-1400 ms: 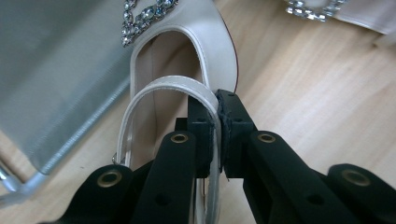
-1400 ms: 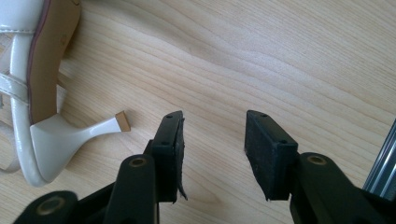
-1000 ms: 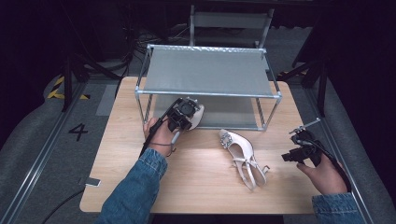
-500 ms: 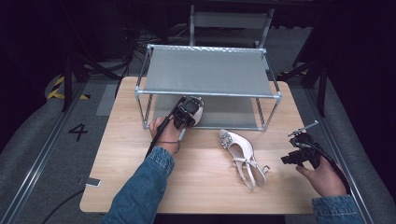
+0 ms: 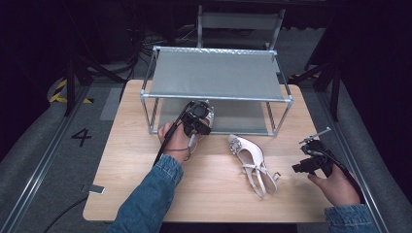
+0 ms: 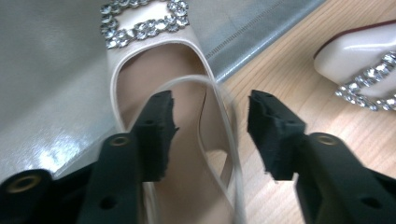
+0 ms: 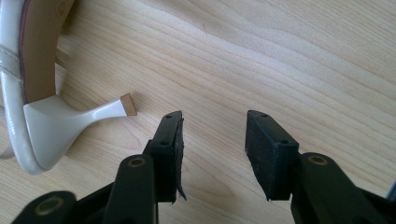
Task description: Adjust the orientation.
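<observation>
Left gripper (image 6: pixel 210 135): jaws just opened, spread apart, thin strap (image 6: pixel 224 121) loose between them, pads apparently clear of it. Shoe (image 6: pixel 154 84) below, toe with buckle at upper left of the left gripper view, on the rack's (image 5: pixel 218 97) grey lower shelf. Right gripper (image 7: pixel 212 149): jaws apart, nothing between, over bare table (image 7: pixel 280 60). Second shoe (image 5: pixel 252 162) lies on its side, centre-right of the high view.

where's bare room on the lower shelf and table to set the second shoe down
The grey lower shelf lies bare right of the cream buckled shoe under the left gripper, jaws just opened. The wooden table is bare at the near left. The middle is taken by the white slingback heel.
</observation>
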Demonstrator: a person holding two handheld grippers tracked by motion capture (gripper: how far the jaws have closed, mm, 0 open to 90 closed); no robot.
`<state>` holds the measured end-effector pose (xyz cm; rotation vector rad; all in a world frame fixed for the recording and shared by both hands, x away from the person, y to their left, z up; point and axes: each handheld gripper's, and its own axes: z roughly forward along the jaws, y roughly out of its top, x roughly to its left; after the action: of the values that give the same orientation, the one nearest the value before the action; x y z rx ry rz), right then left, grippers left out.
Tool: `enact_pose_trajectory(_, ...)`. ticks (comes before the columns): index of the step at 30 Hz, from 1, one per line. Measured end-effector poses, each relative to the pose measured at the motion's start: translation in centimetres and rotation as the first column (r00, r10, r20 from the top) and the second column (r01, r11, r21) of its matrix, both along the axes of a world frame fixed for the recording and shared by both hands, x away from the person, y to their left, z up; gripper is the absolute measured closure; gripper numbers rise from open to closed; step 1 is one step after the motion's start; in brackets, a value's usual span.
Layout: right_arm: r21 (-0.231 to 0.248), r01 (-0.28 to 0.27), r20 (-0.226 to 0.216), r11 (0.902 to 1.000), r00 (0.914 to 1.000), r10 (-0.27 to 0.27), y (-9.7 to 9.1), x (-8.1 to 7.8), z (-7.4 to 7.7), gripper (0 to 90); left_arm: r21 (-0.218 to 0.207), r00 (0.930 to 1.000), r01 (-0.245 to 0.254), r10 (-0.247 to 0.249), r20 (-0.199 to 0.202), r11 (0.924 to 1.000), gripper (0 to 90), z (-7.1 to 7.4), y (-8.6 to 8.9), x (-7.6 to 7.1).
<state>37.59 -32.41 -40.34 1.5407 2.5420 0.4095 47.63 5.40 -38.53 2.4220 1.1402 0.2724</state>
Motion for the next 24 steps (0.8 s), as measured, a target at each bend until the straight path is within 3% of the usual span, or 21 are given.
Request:
enact_pose_trajectory(5,0.000,-0.009,-0.003,1.0000,1.0000,0.009,0.3,0.2,-0.1,56.6,-0.034,0.9999,0.004,-0.004,0.015,0.9994,47.3,1.2,1.4,-1.8)
enact_pose_trajectory(9,0.001,-0.014,-0.010,0.9999,0.9999,0.014,0.8,0.4,-0.2,55.4,-0.062,0.9985,0.054,-0.054,0.005,0.9966,42.8,2.6,2.4,-3.1)
enact_pose_trajectory(12,0.007,-0.017,-0.003,0.9998,0.9999,0.017,0.9,0.5,0.0,55.3,-0.101,0.9984,0.048,-0.051,-0.024,0.9937,40.5,3.5,3.8,-4.1)
enact_pose_trajectory(20,0.021,-0.009,-0.004,0.9997,1.0000,0.009,1.0,1.4,0.1,54.5,-0.060,0.9944,0.038,-0.043,-0.097,0.9975,38.0,3.5,5.6,-6.0)
enact_pose_trajectory(22,0.021,-0.015,-0.003,0.9997,0.9999,0.015,1.1,1.6,0.1,54.6,-0.027,0.9900,0.032,-0.036,-0.136,0.9991,37.2,3.1,6.2,-6.6)
enact_pose_trajectory(24,0.021,-0.018,-0.005,0.9996,0.9998,0.018,1.2,1.6,0.2,54.7,-0.012,0.9887,0.032,-0.033,-0.146,0.9994,35.7,2.8,6.4,-6.9)
